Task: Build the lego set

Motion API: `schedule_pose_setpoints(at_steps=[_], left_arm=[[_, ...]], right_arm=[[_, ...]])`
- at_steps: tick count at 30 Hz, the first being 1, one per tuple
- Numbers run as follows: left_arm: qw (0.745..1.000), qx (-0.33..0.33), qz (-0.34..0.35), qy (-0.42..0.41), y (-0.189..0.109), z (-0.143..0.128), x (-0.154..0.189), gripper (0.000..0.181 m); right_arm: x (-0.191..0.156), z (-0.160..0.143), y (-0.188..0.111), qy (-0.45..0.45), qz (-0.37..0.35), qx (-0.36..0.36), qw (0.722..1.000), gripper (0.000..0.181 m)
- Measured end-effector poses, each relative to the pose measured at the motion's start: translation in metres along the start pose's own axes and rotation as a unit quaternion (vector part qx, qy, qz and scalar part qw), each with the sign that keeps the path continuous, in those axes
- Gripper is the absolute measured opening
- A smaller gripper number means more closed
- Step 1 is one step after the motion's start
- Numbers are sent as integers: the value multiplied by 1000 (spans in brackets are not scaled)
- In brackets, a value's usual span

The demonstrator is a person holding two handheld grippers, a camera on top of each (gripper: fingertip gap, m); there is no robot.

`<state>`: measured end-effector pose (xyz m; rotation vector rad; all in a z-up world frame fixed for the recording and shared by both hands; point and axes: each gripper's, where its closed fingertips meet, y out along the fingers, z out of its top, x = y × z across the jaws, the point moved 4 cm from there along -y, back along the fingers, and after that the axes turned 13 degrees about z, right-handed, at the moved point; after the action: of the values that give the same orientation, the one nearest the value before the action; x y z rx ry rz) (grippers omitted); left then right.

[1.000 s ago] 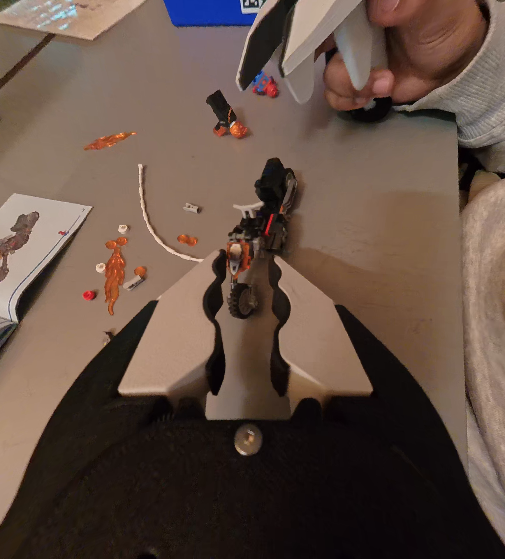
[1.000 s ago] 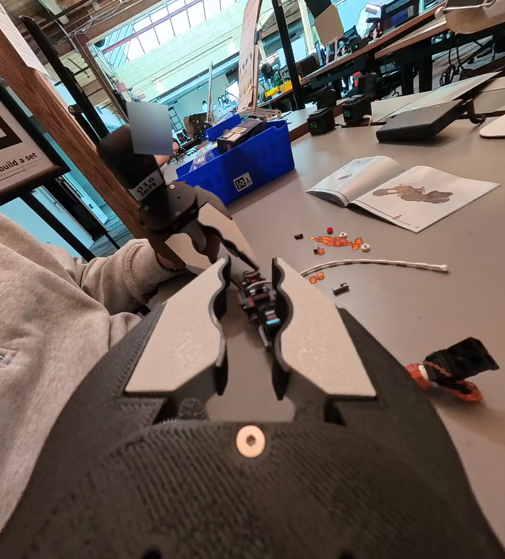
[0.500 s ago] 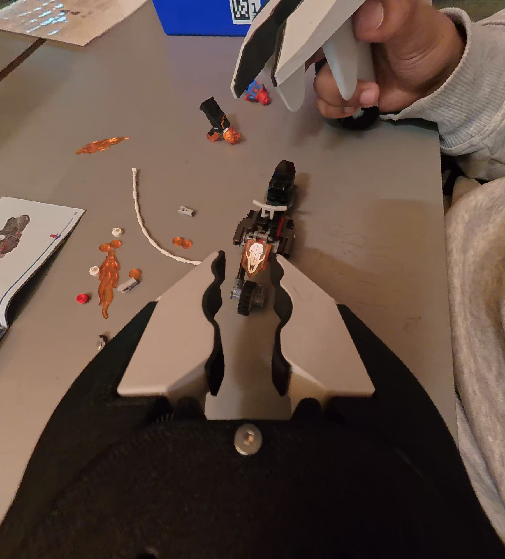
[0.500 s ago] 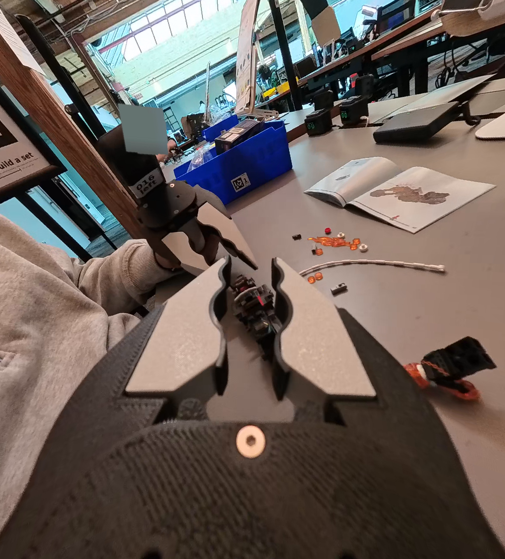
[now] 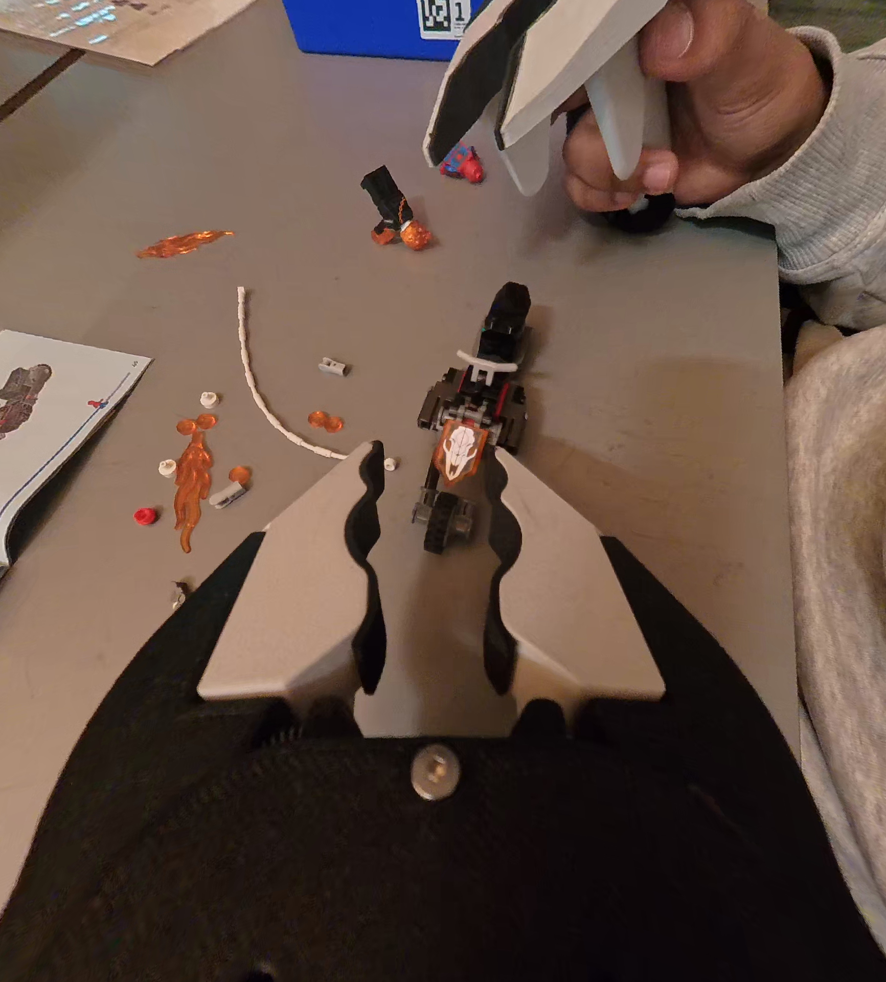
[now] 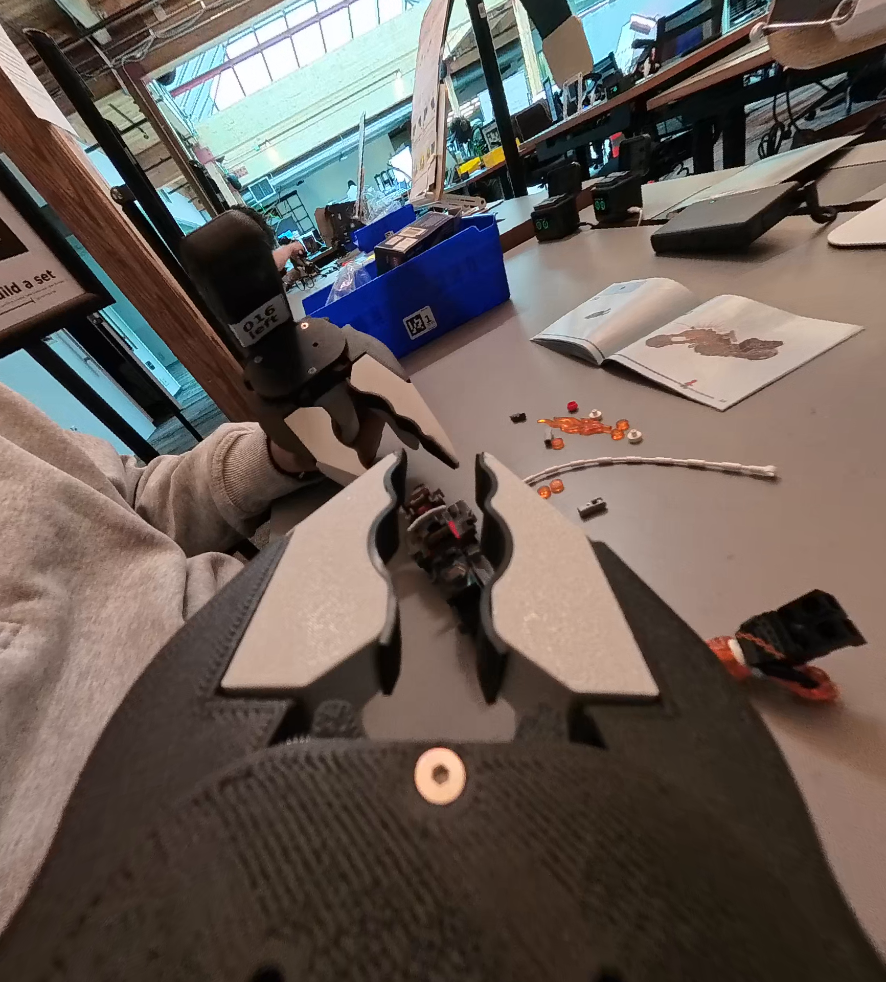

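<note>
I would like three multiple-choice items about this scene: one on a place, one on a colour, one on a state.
1. The black lego motorcycle with an orange skull shield stands:
A. in the blue bin
B. on the grey table
C. on the booklet

2. The long thin segmented chain piece is:
A. white
B. red
C. black

3. The left gripper is:
A. open
B. shut on the motorcycle
C. shut on nothing

Answers: 1 B, its wheel rests on the grey table; 2 A, it looks plainly white; 3 A, table shows between its fingers.
</note>
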<state>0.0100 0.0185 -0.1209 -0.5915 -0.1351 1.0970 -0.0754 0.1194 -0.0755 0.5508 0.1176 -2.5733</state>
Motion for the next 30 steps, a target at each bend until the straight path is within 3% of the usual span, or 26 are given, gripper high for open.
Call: schedule_pose_setpoints(at_steps=[10, 14, 30], left_arm=[[999, 0, 12, -32, 0, 0, -8, 30], [998, -1, -19, -55, -2, 0, -8, 33], [999, -16, -12, -28, 1, -2, -3, 35]], right_arm=[[1, 0, -1, 1, -1, 2, 1000, 23], [1, 0, -1, 1, -2, 2, 1000, 23], [0, 0, -1, 2, -1, 2, 1000, 23]])
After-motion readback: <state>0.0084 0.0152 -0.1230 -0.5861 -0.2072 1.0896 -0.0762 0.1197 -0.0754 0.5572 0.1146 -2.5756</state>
